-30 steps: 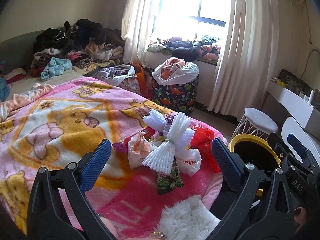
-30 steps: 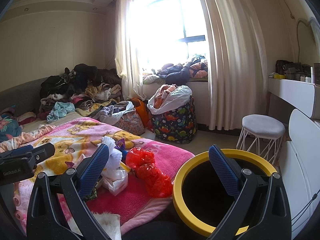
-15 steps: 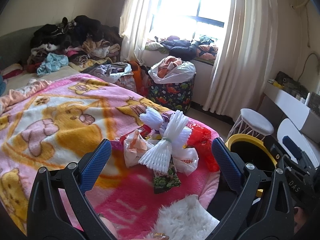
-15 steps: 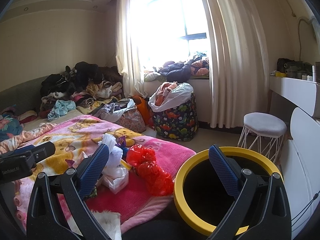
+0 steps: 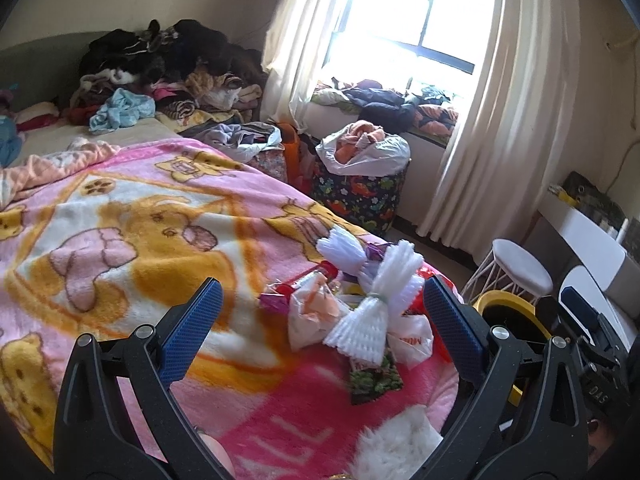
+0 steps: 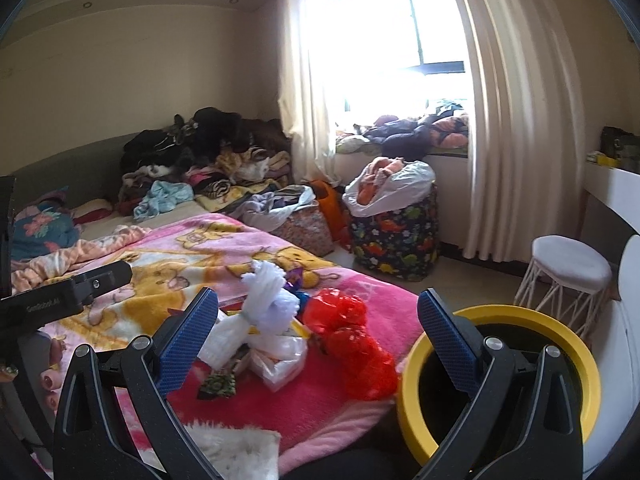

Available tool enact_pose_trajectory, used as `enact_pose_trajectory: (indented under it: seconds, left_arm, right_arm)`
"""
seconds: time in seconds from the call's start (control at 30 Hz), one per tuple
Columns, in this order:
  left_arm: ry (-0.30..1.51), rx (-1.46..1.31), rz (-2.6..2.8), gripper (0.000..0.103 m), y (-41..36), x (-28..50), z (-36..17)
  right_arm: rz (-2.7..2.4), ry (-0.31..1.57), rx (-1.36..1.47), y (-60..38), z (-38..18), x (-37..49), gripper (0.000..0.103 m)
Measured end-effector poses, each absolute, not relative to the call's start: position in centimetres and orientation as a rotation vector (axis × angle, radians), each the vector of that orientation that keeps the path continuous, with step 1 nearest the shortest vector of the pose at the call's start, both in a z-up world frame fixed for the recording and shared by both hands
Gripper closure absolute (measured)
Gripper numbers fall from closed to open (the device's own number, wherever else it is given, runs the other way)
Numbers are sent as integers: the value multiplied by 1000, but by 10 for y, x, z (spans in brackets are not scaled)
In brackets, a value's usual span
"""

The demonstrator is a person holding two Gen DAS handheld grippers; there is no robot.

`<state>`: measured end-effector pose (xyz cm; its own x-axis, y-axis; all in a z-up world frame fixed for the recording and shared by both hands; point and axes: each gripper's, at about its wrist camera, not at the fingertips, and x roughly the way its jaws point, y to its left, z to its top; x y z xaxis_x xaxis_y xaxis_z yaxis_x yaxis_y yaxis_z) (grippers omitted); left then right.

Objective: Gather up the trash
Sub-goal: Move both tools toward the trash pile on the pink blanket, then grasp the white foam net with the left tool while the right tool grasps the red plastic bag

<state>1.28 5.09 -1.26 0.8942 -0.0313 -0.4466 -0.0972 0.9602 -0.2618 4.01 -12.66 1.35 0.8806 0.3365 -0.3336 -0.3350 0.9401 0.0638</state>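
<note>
A heap of trash lies on the pink blanket [image 5: 120,240] near the bed's corner: white foam fruit netting [image 5: 368,316] [image 6: 260,312], crumpled white plastic bags [image 5: 312,316] [image 6: 280,360], a red plastic bag [image 6: 352,344] and small wrappers [image 5: 374,376]. A black bin with a yellow rim [image 6: 576,344] [image 5: 504,300] stands on the floor right of the bed. My left gripper [image 5: 320,328] is open and empty, just short of the heap. My right gripper [image 6: 318,332] is open and empty, between the heap and the bin.
A pile of clothes [image 5: 168,68] covers the far end of the bed. A patterned hamper [image 6: 394,236] with a white bag stands under the window. A white stool [image 6: 568,272] and a white desk [image 5: 588,232] are at the right. A white fluffy thing [image 5: 400,444] lies at the near edge.
Both grippers have shifted a little left and toward the heap; the bin sits further right in both views. Both stay open. The trash has not moved.
</note>
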Motion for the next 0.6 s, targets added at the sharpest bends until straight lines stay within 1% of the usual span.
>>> enact_pose_trajectory:
  seconds: [0.23, 0.4, 0.6]
  left_arm:
    - [470, -299, 41, 11, 61, 32, -13]
    - [492, -280, 16, 11, 54, 54, -14]
    - [536, -222, -34, 11, 36, 83, -16]
  right_arm:
    - [401, 416, 25, -120, 18, 71, 6]
    - [401, 474, 40, -131, 20, 99, 6]
    - [365, 584, 8, -141, 8, 137, 6]
